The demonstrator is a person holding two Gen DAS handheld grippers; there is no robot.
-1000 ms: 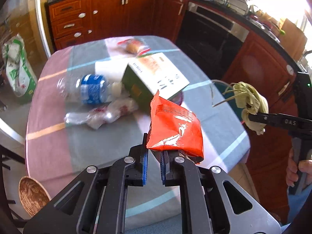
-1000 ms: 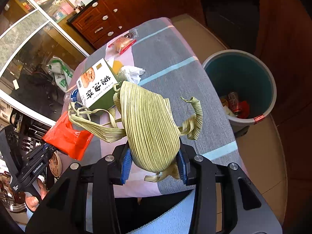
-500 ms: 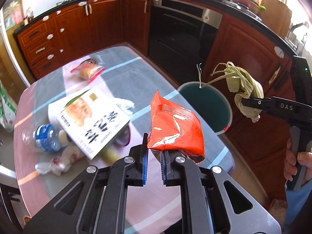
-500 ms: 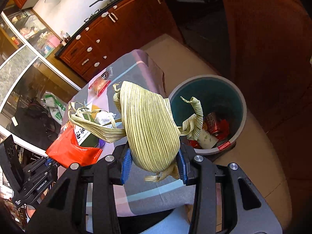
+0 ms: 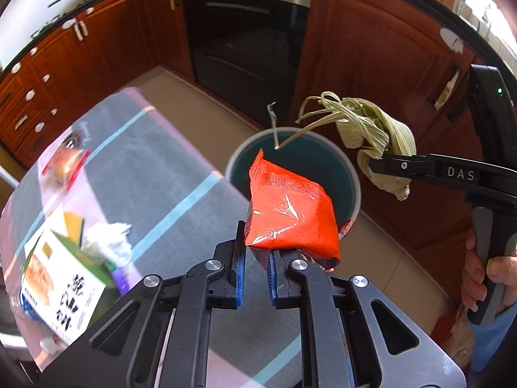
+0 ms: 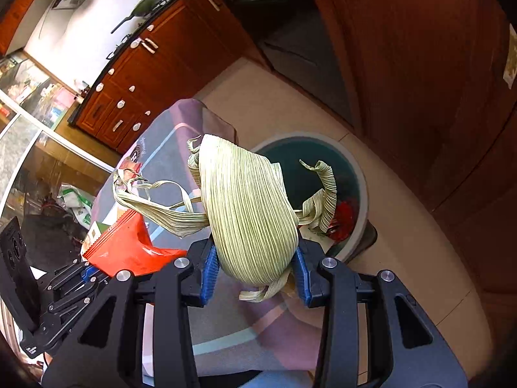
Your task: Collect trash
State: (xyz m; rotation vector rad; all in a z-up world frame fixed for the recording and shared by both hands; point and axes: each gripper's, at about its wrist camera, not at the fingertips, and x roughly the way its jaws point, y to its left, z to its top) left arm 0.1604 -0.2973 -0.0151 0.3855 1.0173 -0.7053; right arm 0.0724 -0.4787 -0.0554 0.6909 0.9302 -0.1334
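Orange-red packet (image 5: pixel 289 216), ribbed pale-green husk (image 6: pixel 248 213), teal-lined bin (image 5: pixel 353 174).

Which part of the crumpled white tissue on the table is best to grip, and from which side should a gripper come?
Judging by its pose, grip the crumpled white tissue across its raised middle, coming from above. It is a soft, puffed lump on the striped tablecloth, and the green-and-white carton crowds one side.

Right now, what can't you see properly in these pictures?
- Bin contents: in the right wrist view the leaf wrapper covers most; in the left wrist view the orange packet does.
- Snack bag on the table: blurred, left wrist view.
- Box: cut off by the fisheye edge.
- Wrapper's inside: hidden by its folds.
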